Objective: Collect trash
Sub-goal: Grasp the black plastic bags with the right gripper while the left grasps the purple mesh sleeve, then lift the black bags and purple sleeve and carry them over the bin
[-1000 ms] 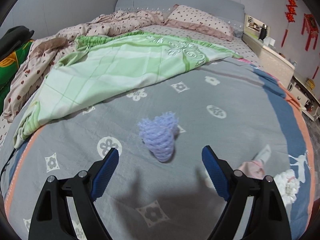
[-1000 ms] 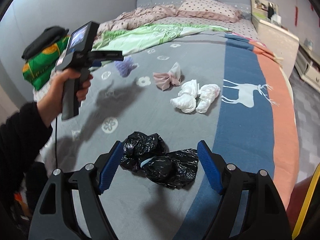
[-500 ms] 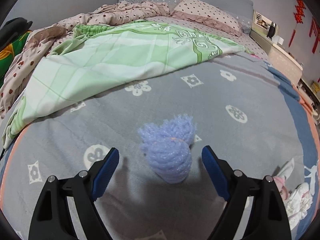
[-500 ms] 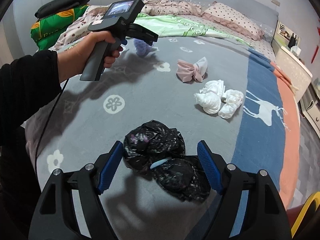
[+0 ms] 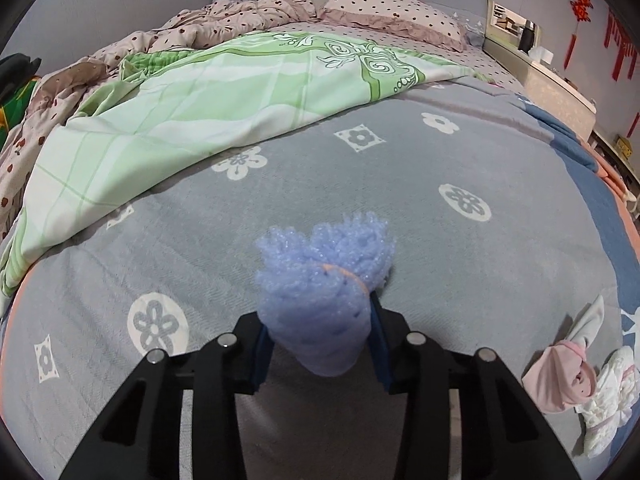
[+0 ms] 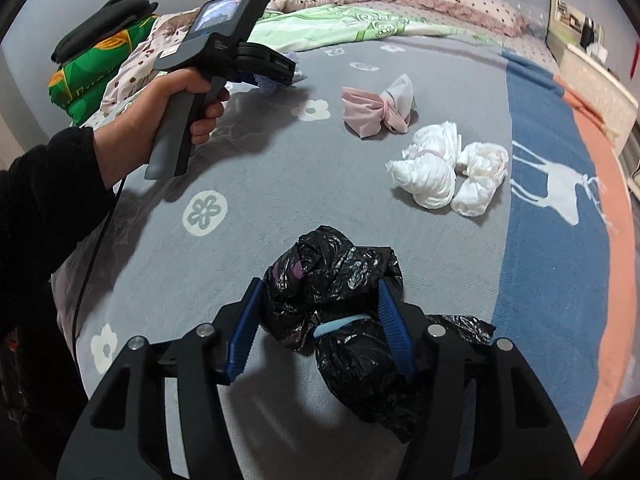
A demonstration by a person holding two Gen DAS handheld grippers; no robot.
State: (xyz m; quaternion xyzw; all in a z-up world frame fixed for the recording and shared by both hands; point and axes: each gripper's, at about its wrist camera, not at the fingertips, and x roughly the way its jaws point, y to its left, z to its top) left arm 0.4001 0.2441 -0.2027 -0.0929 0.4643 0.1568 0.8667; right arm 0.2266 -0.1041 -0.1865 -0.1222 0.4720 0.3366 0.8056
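1 lavender foam-net wad (image 5: 320,300) sits btwn the blue pads of the left tongs (image 5: 318,344), on the grey flowered bedspread (image 5: 460,168); jaws closing, pads touching both its sides. Its frilly top sticks out past the tips. In the right wrist view the same tongs (image 6: 276,76) are held by a hand (image 6: 160,112) in a black sleeve, w/ the lavender wad only partly visible under them.

1 knotted black plastic bag bundle (image 6: 332,276) lies btwn the pads of the right tongs (image 6: 322,320), jaws closing, pads against it on both sides. A pale blue band (image 6: 340,324) shows at its waist; the rest of the bundle trails back under the right-hand finger.

Beyond the right tongs, well apart: 1 pink tied bundle (image 6: 378,108), then 2 white tied bundles (image 6: 430,168) touching each other, nearer the blue stripe w/ 1 white deer (image 6: 556,184).

Far past the left tongs: 1 green checked sheet (image 5: 192,100), 1 dotted pink quilt (image 5: 240,12), 1 dotted pillow (image 5: 396,12).
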